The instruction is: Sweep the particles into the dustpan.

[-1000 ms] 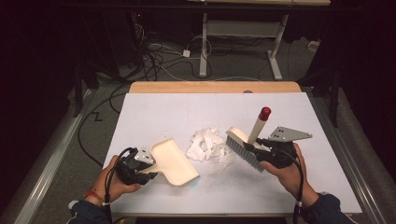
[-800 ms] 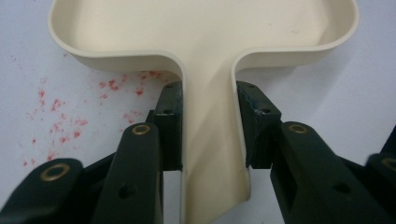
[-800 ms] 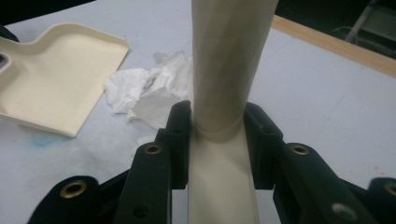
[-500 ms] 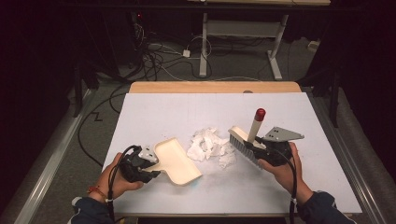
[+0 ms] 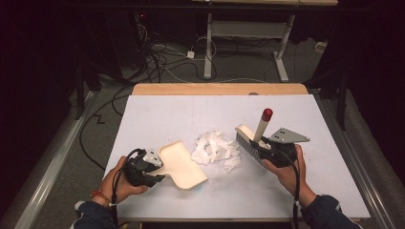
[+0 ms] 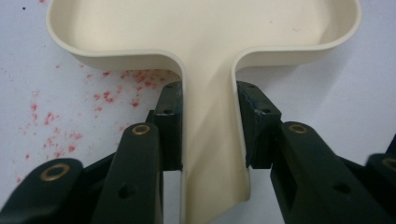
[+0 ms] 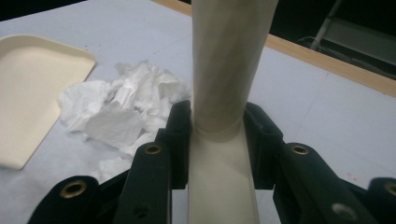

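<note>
Between the fingers of the left gripper (image 6: pixel 212 140) sits the handle of the cream plastic dustpan (image 6: pixel 205 42), pressed on both sides, so no gap is left there. Ahead of those fingers the dustpan's raised back wall blocks the way; to either side lies bare white table sheet (image 5: pixel 157 119).

The fingers of the right gripper (image 7: pixel 217 140) are likewise filled by the cream handle of the hand brush (image 7: pixel 229 60). Ahead and to their left the heap of crumpled white paper (image 5: pixel 216 150) stands between brush and dustpan, near both. To their right the sheet is open up to the wooden table edge (image 5: pixel 219 89).
</note>
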The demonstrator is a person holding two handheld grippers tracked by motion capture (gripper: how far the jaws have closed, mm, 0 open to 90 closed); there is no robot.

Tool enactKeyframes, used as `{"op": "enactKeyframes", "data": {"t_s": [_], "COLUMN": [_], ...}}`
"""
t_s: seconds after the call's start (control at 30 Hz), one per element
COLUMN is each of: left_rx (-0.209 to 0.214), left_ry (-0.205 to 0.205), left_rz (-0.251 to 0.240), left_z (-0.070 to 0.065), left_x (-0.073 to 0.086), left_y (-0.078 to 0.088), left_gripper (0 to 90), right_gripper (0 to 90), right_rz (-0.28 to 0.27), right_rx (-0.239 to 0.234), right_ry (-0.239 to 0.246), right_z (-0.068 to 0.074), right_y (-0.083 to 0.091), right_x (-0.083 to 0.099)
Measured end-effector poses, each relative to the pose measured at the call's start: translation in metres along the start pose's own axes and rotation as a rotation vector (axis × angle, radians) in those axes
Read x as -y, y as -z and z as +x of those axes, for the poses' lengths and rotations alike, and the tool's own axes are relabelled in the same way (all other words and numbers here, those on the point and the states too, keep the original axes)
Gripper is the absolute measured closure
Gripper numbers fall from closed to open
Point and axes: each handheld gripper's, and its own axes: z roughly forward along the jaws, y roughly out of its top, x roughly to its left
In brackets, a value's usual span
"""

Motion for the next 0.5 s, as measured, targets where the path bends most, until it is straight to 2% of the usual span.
{"op": "enactKeyframes", "data": {"t_s": [0.07,0.23,0.4,0.5], "left_rx": [0.003,0.008,0.012,0.017], "left_ry": [-0.001,-0.005,-0.004,-0.004], "left_rz": [0.0,0.003,0.008,0.01], "left_z": [0.0,0.001,0.002,0.003], "left_x": [-0.001,-0.005,-0.008,-0.01], "left_y": [0.0,-0.003,-0.003,-0.005], "left_gripper": [62.8,62.8,62.8,62.8], "right_gripper": [67.8,67.8,67.8,67.8], "right_rz": [0.003,-0.005,-0.003,0.009], "right_rx": [-0.002,0.012,0.061,0.069], "right_ry": [-0.018,-0.016,-0.019,-0.017], "right_z": [0.0,0.003,0.003,0.003], "right_y": [-0.005,-0.015,-0.03,-0.043], "right_x": [0.0,-0.003,-0.009,-0.011]}}
